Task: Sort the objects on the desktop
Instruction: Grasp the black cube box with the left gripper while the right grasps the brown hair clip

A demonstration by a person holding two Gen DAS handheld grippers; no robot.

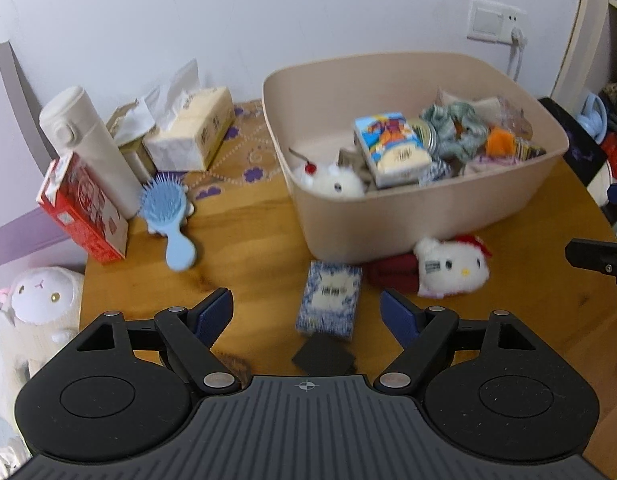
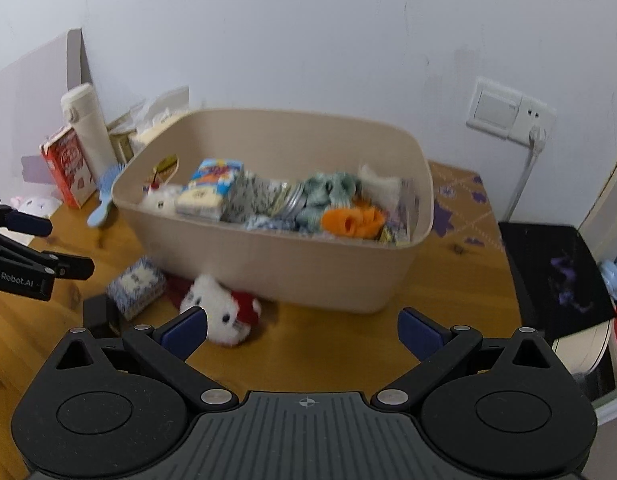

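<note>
Left wrist view shows the left tongs spread wide, empty, around the blue patterned box at lower middle. Right tongs gape too. Closing crooked could tip it.

Matte black plastic left gripper and right gripper: ribbed grey bases, blue finger pads, silver pivot screws, crosshair marks.

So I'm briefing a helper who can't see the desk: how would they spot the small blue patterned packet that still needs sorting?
Start at the big beige bin on the wooden table. Just outside its near wall lie two things side by side: a white cat plush with a red bow and the blue-and-white patterned packet. The packet is the flat, boxy one, with a black square at its near end.
</note>
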